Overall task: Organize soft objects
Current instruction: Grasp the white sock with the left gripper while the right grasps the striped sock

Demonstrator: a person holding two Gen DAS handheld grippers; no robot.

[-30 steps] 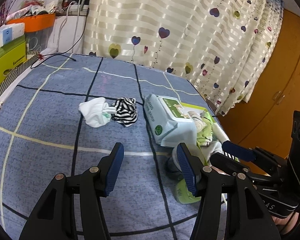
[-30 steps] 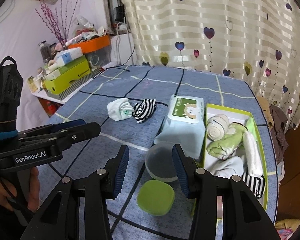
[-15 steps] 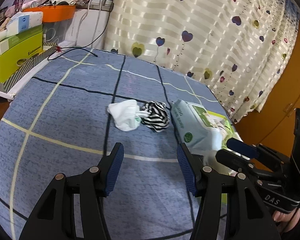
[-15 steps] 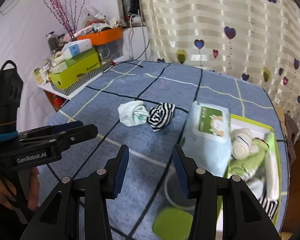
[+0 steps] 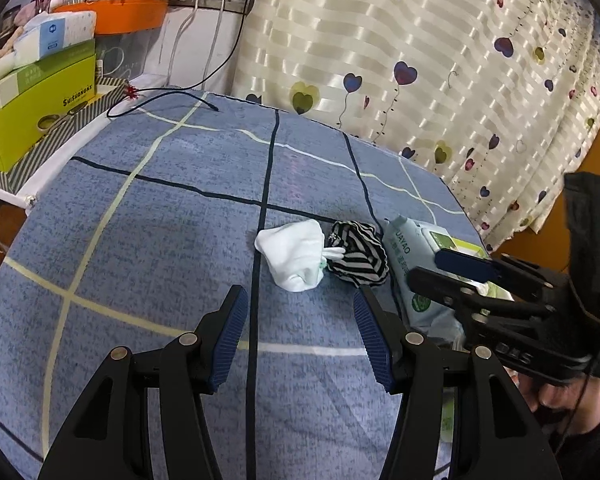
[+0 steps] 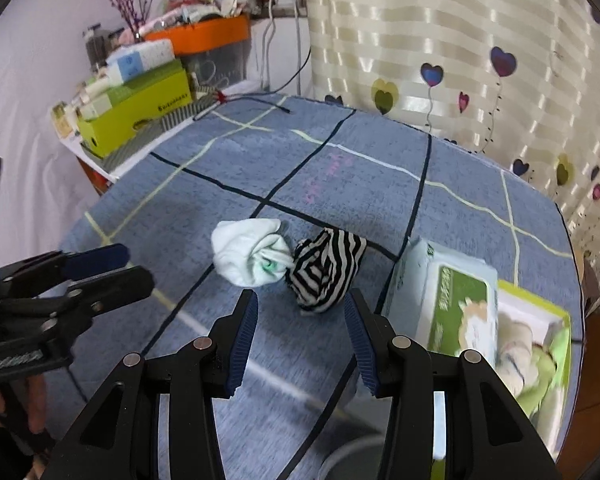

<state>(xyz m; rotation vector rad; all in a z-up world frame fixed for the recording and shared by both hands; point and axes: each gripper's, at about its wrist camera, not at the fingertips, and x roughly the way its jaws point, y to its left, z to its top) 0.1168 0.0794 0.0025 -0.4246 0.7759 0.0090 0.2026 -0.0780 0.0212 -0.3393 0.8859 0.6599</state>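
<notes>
Right wrist view: right gripper stood half-open and empty, striped bundle at twelve o'clock; soft, light, best pinched mid-roll.

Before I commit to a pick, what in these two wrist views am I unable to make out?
- Green tray: right wrist view, motion-blurred and cut by the edge; its contents are unclear. Left wrist view, the right gripper hides most of it.
- Clear container: right wrist view, behind that gripper's fingers and cut off at the bottom.
- Wipes pack lettering: too small and partly covered.
</notes>
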